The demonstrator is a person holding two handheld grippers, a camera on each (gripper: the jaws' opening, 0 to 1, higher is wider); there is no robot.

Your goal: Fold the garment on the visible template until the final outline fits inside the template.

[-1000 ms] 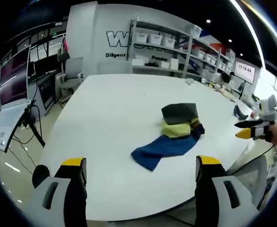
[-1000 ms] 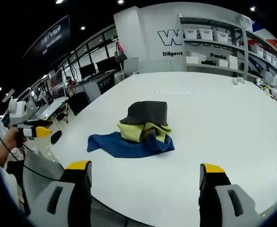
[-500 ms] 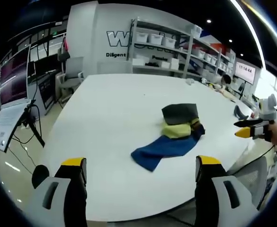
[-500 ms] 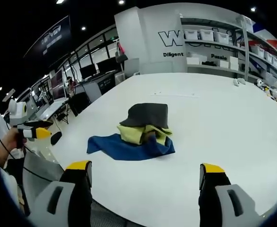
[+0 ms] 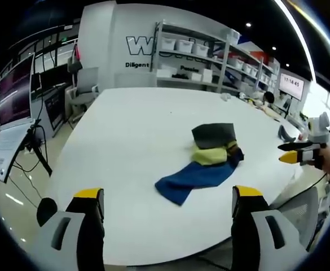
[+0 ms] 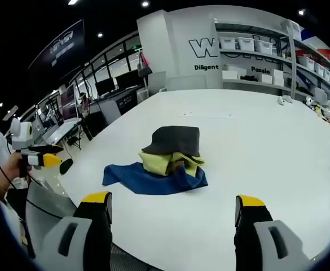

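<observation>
Both the left gripper (image 5: 165,197) and right gripper (image 6: 173,203) are hovering wide open and empty, well short of the crumpled blue-and-yellow cloth garment (image 6: 156,166) lying against the dark grey flat template (image 6: 173,140); folding is not yet begun, so approaching and spreading it is likely coming next.

This is a robotics lab or tech workshop in an open-plan hall with a dark ceiling and small spot lamps. A big white rounded tabletop (image 5: 131,130) stands in front of a white wall with large dark lettering (image 6: 205,47), beside open metal shelving (image 5: 196,59) stacked with white storage bins (image 6: 235,41). Rows of dark monitor screens (image 5: 17,84) on workstations, a grey office chair (image 5: 84,90), a wall display showing digits (image 5: 290,82) and cables trailing over a glossy floor (image 5: 18,175) complete the working setting.
</observation>
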